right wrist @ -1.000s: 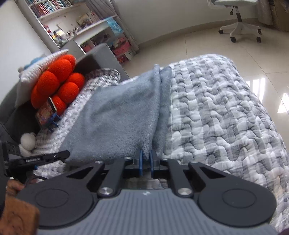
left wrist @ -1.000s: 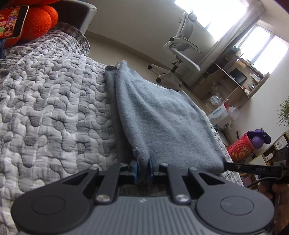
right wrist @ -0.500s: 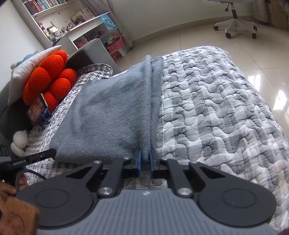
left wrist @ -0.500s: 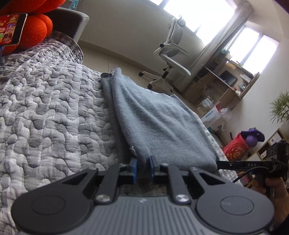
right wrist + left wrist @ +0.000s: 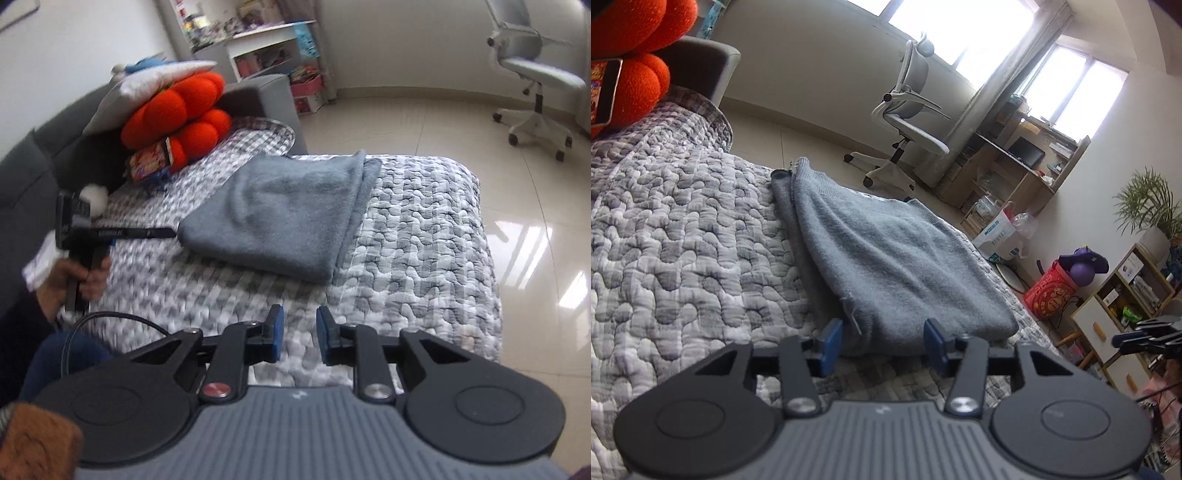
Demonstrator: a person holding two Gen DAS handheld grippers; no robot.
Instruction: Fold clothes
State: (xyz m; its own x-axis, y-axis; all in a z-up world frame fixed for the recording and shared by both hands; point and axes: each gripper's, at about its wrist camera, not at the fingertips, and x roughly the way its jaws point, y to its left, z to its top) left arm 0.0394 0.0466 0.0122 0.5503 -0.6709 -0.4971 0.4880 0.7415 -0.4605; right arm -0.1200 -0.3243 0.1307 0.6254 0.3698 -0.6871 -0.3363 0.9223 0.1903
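A folded grey-blue knitted garment lies flat on the grey quilted bed cover; it also shows in the right wrist view. My left gripper is open, its blue pads on either side of the garment's near edge, holding nothing. My right gripper is open and empty, drawn back above the quilt, well short of the garment. The left gripper's fingers reach toward the garment's left corner in the right wrist view.
An orange plush cushion and a phone lie by the grey sofa arm. A white office chair stands on the tiled floor beyond the bed. A desk, shelves, a red bucket and a plant line the right.
Both grippers have opened and let go of the garment, which now lies flat. The right gripper has pulled back and up, away from the garment; the left stays close to its edge.
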